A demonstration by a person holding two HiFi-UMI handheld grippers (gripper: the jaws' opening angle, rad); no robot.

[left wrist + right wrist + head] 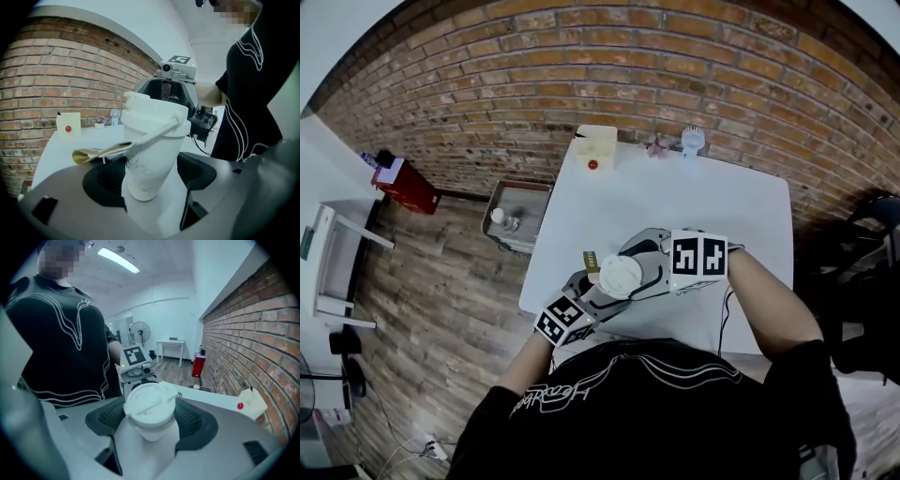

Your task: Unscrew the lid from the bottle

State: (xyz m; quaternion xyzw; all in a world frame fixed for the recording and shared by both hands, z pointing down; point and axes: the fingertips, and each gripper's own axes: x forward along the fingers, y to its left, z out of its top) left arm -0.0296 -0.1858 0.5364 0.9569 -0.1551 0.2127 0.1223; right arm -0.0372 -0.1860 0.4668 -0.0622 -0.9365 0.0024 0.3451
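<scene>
Gripping both ends: we are holding the bottle [151, 157] by its lower body between the jaws of the left gripper [151, 177], which are set fairly narrow with the pads against the white wall. We are clamping the lid [150, 408] between the jaws of the right gripper [152, 423], which are standing wide because the lid is wide, with a pad on the rim at each side. The lid is looking fully seated, with no gap showing, so we are judging the unscrewing as barely begun. For the turn, we are aiming to rotate the right jaws strictly about the bottle's own axis while the left jaws act as the counter-hold. We want just enough squeeze on the rim to stop slip, since too much could bind the thread. We are only lifting off along the axis once the thread frees. The strap [154, 132] and its gold tag [88, 155] are hanging out past the left gripper's left jaw, and they could snag. The bottle's long axis is running crosswise to the left jaws' closing line, roughly upright and leaning a little toward that gripper's right jaw. The lid end is pointing up and the base is sitting just inside the left jaws.
</scene>
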